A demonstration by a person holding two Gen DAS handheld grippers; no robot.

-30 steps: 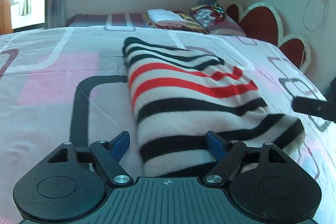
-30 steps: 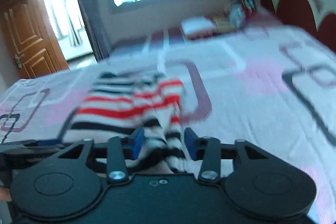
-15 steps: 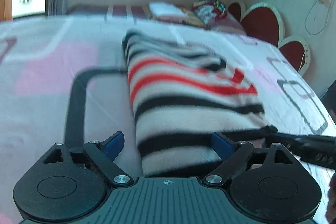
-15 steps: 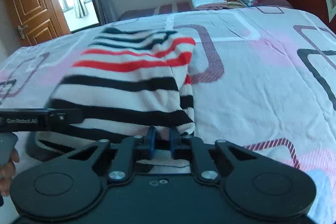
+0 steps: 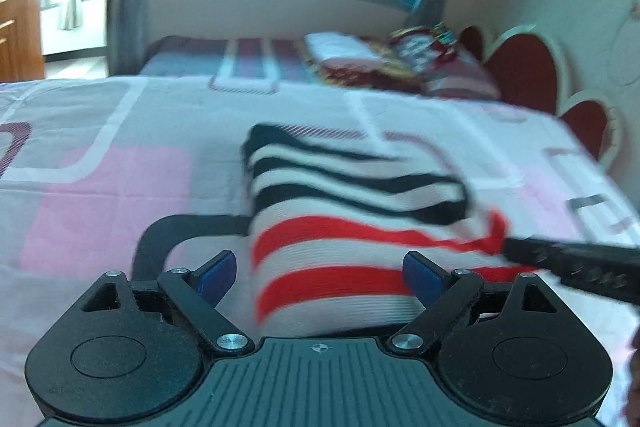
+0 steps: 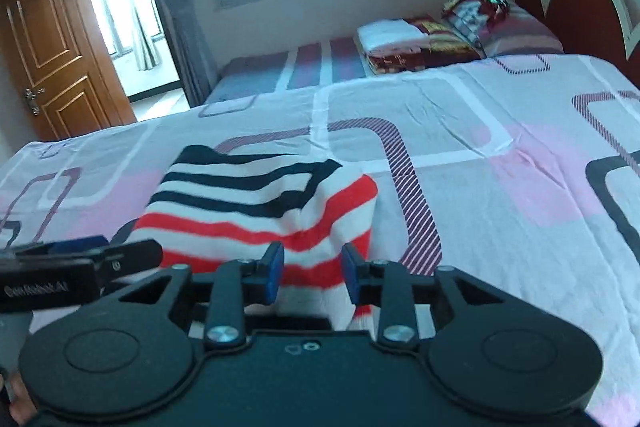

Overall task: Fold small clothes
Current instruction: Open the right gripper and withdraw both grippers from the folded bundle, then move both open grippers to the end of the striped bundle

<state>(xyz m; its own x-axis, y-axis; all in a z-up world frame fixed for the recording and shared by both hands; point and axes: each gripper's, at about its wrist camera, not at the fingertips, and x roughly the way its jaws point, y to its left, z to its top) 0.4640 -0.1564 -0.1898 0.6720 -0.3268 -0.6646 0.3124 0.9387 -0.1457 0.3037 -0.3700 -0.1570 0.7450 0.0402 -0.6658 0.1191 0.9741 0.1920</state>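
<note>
Striped top (image 5: pixel 352 227) folded on bed (image 6: pixel 500 147). Left gripper (image 5: pixel 320 273) jaws spread wide; right gripper (image 6: pixel 310 269) jaws parted, cloth between, not pinched. Advice: press crease flat, align edges.

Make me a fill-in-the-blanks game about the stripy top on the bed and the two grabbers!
1. The stripy top has black, white and ____ stripes.
2. It lies on the ____, whose sheet has pink patches.
3. Both the left gripper and the right gripper have their blue pads spread ____.
4. The brown wooden ____ stands at the left edge of the right wrist view.

Missing words: red; bed; open; door
</note>
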